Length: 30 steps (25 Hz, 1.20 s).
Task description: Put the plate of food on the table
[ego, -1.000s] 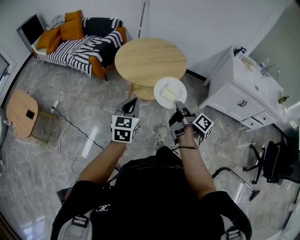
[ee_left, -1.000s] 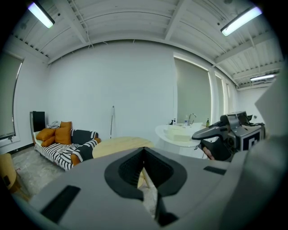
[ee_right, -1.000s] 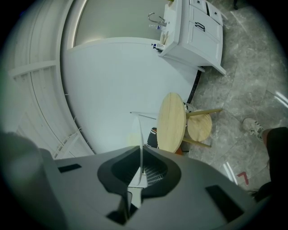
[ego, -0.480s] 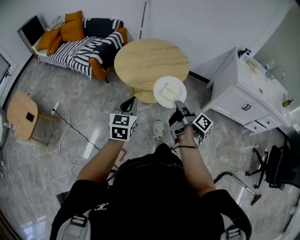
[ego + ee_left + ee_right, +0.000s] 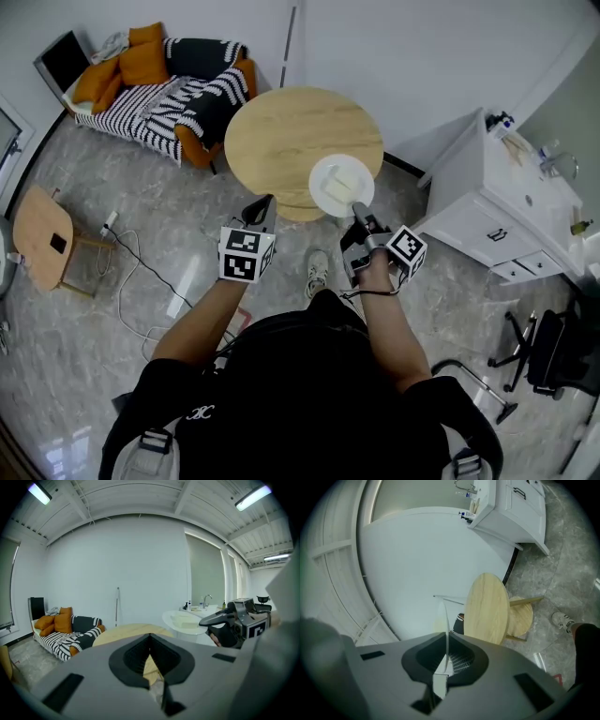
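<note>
A white plate with a pale slab of food on it hangs level over the near right edge of the round wooden table. My right gripper is shut on the plate's near rim. In the right gripper view the plate shows edge-on, pinched between the jaws, with the table beyond. My left gripper is shut and empty, held beside the table's near edge. From the left gripper view the plate floats to the right, above the tabletop.
A striped sofa with orange cushions stands behind the table at the left. At the right is a white sink cabinet. A small wooden side table and a floor cable lie left. An office chair is at the far right.
The view has closed in on the round table. The plate, still in the right gripper, now overlaps the table's near right edge. The left gripper keeps its place.
</note>
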### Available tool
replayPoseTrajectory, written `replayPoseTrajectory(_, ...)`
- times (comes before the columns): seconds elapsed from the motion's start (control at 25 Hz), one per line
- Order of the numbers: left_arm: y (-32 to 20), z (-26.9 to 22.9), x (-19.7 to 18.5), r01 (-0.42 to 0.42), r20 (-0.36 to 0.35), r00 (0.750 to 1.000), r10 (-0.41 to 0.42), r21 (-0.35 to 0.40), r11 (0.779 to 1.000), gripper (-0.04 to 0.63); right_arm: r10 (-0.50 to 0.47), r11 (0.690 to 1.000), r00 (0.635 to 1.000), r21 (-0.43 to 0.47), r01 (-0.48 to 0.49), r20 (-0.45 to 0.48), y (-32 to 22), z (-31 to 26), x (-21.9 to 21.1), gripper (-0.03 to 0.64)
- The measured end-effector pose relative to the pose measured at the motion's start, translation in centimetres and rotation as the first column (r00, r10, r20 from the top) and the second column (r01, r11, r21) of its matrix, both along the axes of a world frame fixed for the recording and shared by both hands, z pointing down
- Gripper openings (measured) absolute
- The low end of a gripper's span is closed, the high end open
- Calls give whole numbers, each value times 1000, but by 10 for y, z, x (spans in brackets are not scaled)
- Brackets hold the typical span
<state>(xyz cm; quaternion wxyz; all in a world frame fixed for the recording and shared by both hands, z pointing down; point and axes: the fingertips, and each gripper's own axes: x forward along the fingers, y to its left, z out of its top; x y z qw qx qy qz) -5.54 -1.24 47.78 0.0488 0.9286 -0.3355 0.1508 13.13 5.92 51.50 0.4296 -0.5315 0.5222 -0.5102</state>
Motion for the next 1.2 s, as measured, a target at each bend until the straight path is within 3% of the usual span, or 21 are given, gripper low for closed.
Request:
replayPoseTrajectory(0.8, -130, 25, 102, 5, -8, 1000, -6, -120, 993, 8, -69, 995, 996, -74, 65, -49, -140, 10, 91, 17)
replayPoseTrajectory(1.2, -177, 24, 156, 4, -12, 1000, -6, -101, 995, 8, -147, 981, 989, -133, 141, -34, -193, 42, 139, 17)
